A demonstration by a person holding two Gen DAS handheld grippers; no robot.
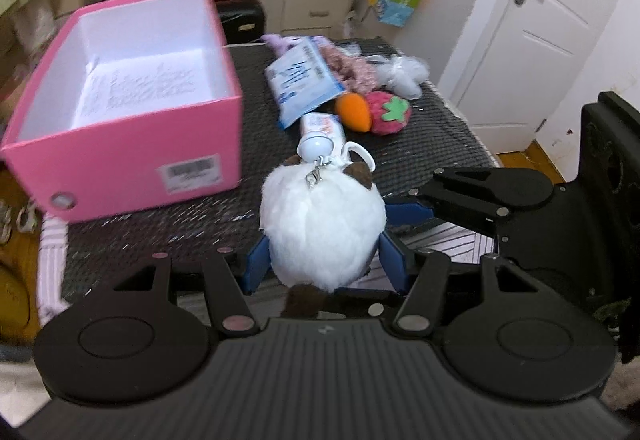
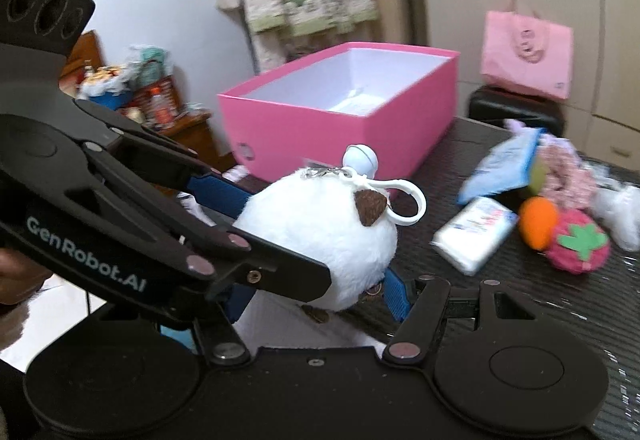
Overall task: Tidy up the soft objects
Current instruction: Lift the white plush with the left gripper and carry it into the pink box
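Between both tools' blue pads point(image 1: 256, 272) sits the white plush ball point(image 1: 322, 224).

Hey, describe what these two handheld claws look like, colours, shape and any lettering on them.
Both are matte black plastic. The left claw has a ribbed body, round disc housings on each side, flat linkage bars with silvery rivets, and blue pads on its fingers. The right claw is built the same way, also with blue pads. The left one's side reads "GenRobot.AI" in pale lettering.
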